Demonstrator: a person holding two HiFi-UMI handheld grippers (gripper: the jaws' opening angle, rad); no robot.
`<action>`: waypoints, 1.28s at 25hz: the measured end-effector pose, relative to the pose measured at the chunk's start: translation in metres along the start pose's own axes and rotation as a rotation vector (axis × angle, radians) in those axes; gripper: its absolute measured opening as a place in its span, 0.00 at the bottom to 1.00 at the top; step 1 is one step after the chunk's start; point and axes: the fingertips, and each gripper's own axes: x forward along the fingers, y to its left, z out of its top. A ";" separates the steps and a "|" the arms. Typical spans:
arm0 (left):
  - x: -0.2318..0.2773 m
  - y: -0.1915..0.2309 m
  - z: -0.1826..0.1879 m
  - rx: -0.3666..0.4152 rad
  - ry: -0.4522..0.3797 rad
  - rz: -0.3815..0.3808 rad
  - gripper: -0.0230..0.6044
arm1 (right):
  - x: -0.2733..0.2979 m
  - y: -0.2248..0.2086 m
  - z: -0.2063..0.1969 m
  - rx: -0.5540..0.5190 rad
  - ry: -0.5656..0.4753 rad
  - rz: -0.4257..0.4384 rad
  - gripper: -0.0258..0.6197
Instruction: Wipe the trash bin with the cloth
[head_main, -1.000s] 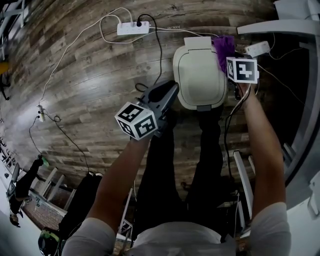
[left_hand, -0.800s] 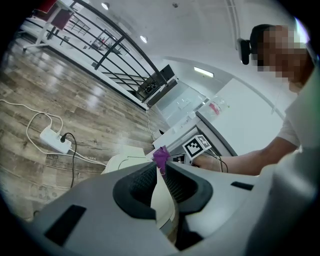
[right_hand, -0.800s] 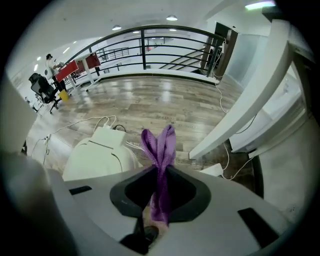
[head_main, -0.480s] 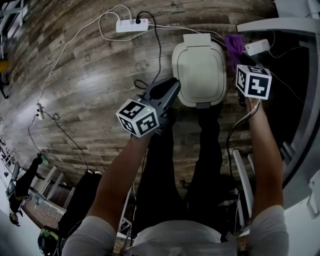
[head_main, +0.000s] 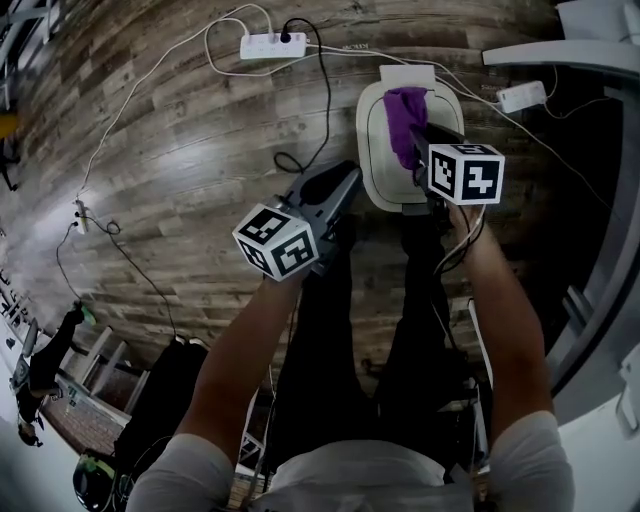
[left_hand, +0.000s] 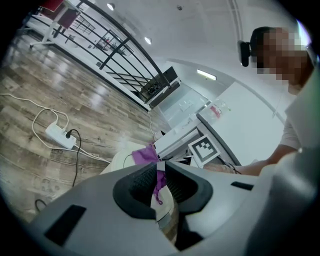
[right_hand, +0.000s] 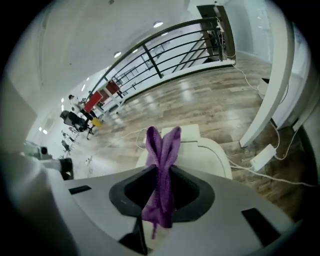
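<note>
1. The right gripper (head_main: 418, 142) pinched the soft, light cloth (head_main: 404, 108) over the trash bin (head_main: 376, 152), at 1 o'clock.
2. The left gripper (head_main: 348, 178) stood nearly closed, empty.
3. The bin looked light and probably could slide.

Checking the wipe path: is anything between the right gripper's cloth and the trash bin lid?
Nothing visible stands in the way. The right gripper is shut on the purple cloth, which is directly over the closed lid of the trash bin. The left gripper sits beside the bin's left edge, off the lid.
</note>
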 end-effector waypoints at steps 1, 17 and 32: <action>-0.002 0.002 0.000 -0.002 -0.001 0.002 0.12 | 0.004 -0.008 -0.004 -0.036 0.014 -0.043 0.15; -0.008 -0.001 0.000 -0.024 -0.002 -0.028 0.12 | 0.019 -0.019 -0.012 -0.114 0.026 -0.245 0.34; 0.005 -0.006 -0.003 -0.008 0.012 -0.035 0.12 | -0.024 -0.108 -0.016 -0.051 0.026 -0.393 0.17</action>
